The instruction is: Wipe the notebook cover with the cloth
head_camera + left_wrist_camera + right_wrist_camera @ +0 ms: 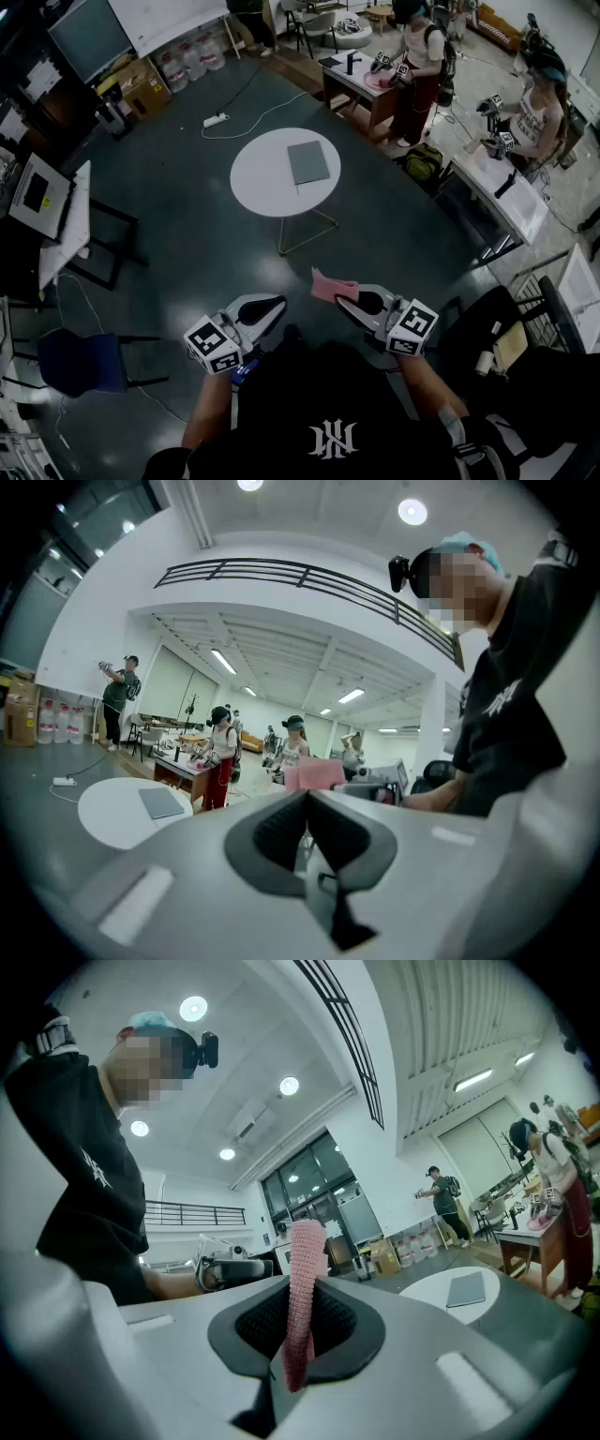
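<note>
Grey floor [187, 234] carries a round white table [258, 183], well ahead of both grippers. Notebook [308, 162] lies flat on it. Right gripper [342, 297] is clamped on the pink cloth [330, 285]. Left gripper [278, 305] has its jaws together, empty. Power strip [216, 120] lies beyond the table. Cardboard box [141, 86] stands farther off, contents unseen.

- left tool [274, 306] — jaws pressed together with nothing between them, tipped slightly downward in front of the torso
- right tool [345, 298] — jaws clamped on a pink cloth [333, 284], held level
- left forearm [206, 412] and right forearm [424, 375] bare, tool tips angled toward each other
</note>
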Tool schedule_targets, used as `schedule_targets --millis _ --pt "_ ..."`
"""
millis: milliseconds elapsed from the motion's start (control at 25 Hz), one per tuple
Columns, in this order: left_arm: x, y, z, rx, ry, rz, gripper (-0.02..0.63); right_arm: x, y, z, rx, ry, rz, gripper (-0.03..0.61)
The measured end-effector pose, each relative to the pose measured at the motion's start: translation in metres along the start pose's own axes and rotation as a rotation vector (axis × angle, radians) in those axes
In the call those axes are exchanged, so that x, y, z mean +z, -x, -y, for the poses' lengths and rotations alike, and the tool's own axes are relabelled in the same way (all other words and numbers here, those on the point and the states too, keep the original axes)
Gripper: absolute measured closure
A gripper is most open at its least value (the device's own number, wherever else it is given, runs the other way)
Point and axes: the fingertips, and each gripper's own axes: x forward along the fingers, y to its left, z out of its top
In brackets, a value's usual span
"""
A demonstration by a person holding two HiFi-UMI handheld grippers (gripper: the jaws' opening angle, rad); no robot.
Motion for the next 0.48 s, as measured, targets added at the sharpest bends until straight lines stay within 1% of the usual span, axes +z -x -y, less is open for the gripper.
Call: schedule_targets --millis 160,360,480 --pt "-0.005 -0.003 0.007 0.002 0.016 -0.004 0.611 0.001 0.008 0.001 -0.006 -0.004 0.005 0.565" --pt "-0.004 -0.007 0.013 -0.003 0.013 0.006 0.609 -0.002 0.009 0.001 0.017 -0.009 0.003 0.565" --pt "-0.005 0.000 0.009 0.001 0.010 0.004 0.609 0.003 0.003 -0.001 0.003 0.004 0.022 0.565"
